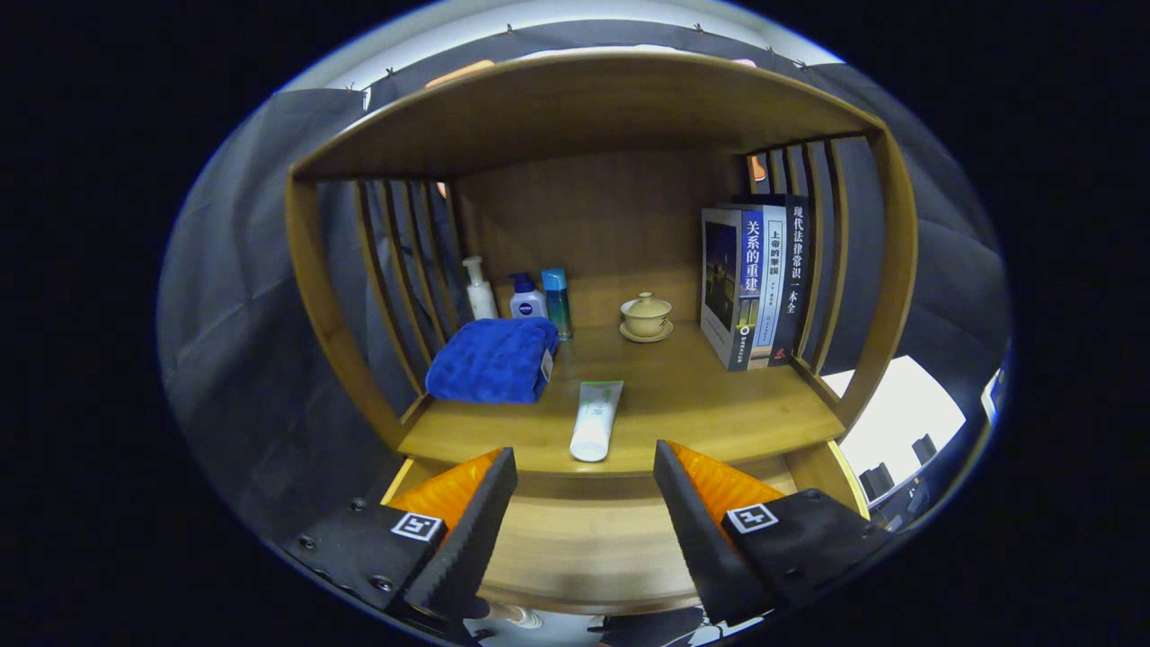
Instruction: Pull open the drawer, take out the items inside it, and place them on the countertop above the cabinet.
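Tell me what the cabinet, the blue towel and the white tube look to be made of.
Cabinet: wood or bamboo, warm honey tone, faint grain, satin sheen. Blue towel: plush fabric, likely microfibre, nubby matte pile. White tube: smooth, softly glossy, probably plastic. It lies just ahead of the open, empty hand-held gripper.

The tongs [584, 503] have black ridged fingers [476, 530] backed in orange, black screwed mounts, and square black-and-white markers.

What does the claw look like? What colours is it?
The claw has two black wedge-shaped fingers with ridged inner edges. Each has a shiny orange panel on its outer side and a small white square with a black marker pattern. Little screws sit on its black base.
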The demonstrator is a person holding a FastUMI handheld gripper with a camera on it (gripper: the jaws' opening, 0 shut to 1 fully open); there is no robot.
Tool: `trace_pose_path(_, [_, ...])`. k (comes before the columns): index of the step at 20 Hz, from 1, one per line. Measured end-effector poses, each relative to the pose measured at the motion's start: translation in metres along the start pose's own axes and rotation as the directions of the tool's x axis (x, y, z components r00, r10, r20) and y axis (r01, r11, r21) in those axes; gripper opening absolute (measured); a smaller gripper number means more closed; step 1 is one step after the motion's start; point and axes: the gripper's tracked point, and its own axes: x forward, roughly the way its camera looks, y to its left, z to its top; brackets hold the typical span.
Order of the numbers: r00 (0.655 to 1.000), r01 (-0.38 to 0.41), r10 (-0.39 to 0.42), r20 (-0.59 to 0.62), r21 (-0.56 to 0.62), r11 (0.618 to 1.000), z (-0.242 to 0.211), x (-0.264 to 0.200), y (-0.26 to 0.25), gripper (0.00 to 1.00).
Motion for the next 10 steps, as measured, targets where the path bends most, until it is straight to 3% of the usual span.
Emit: trace_pose_path(10, [0.99,0.053,-0.057,0.129,0.034,0.998,-0.068,-0.063,-0.02,0.99])
